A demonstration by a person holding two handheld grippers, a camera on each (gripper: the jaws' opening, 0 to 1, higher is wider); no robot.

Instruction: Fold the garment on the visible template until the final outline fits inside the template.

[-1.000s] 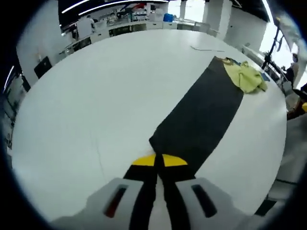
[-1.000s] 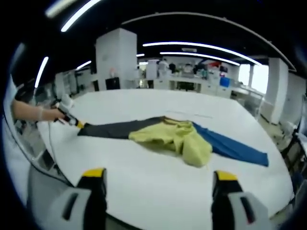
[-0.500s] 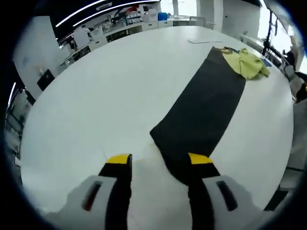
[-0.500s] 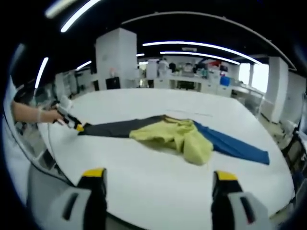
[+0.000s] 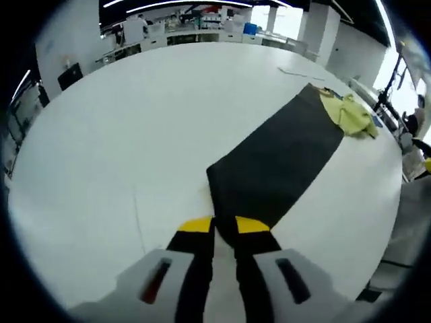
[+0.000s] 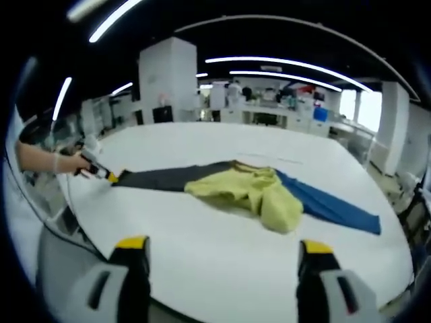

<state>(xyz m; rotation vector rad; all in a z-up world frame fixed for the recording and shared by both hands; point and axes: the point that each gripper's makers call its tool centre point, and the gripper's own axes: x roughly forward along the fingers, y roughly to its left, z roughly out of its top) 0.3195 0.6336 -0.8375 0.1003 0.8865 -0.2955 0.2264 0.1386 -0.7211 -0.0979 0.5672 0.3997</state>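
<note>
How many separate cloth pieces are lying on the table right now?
3: a dark grey strip toward the left gripper, a yellow garment bunched mid-table, and a blue strip beyond it. The garment may hide more.

I can read no lettering, label, brand or number anywhere here; whatever may be printed on the far benches across the room is too blurred for me to make out.

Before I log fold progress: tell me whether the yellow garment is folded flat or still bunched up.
Bunched up. The yellow garment lies as a rumpled heap across the dark strip and blue strip, with uneven wrinkles and no straight folded edges.
</note>
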